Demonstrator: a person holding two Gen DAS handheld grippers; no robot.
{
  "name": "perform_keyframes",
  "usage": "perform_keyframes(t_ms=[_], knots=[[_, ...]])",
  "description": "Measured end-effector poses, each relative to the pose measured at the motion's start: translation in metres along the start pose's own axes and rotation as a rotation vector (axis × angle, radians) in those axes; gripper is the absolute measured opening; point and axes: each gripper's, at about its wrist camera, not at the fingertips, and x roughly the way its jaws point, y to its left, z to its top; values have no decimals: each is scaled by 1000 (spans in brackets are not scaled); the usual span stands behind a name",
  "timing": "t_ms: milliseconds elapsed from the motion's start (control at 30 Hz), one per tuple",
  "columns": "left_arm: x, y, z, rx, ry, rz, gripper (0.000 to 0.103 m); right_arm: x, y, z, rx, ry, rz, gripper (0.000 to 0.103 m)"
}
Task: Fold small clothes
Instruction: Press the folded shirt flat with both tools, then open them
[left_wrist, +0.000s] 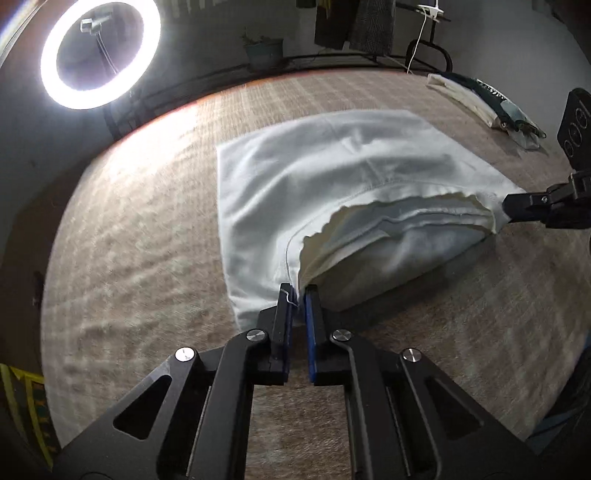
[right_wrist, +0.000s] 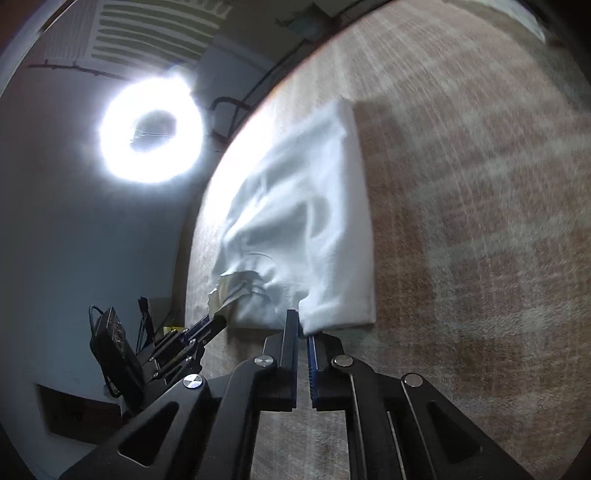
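Observation:
A small white garment (left_wrist: 325, 173) lies on a beige woven table top (left_wrist: 140, 240), its near edge lifted so the inside of the opening shows. My left gripper (left_wrist: 299, 293) is shut on one corner of that lifted edge. At the right of the left wrist view my right gripper (left_wrist: 508, 212) pinches the other corner. In the right wrist view the same white garment (right_wrist: 306, 221) stretches away from my right gripper (right_wrist: 303, 328), which is shut on its corner. There my left gripper (right_wrist: 218, 318) holds the crumpled corner further left.
A lit ring lamp (left_wrist: 99, 55) stands beyond the table's far left edge. A folded pile of pale and dark clothes (left_wrist: 484, 99) lies at the far right of the table. A plant pot (left_wrist: 264, 51) and hanging clothes (left_wrist: 354, 22) are behind.

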Motion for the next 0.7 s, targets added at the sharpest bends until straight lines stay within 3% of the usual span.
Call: perform_keyframes(t_ms=[133,167,267,367,500,600,700], knots=[[-18,3,-7,24,-40,-3,4,-20,3,1,20,-31,69,1],[-13,3,-12,43,-17,3,4,-22,2,0,22,-31,68,1],[1,-3,-25,74,42,-5,4,-10,-8,-6,24,16,-5,1],[-2,-8,-28,96,48,-8,4,2,-15,-11,15,59,-80,4],[-16,2,-23,34,46,-50,13,-10,-5,-8,-54,42,-120,23],[-34,16,-13,-33,-13,-94,26,-33,12,-8,-150,-10,-157,23],[-35,32,2,-124,-53,-121,28,-52,33,-3,-265,-98,-171,23]])
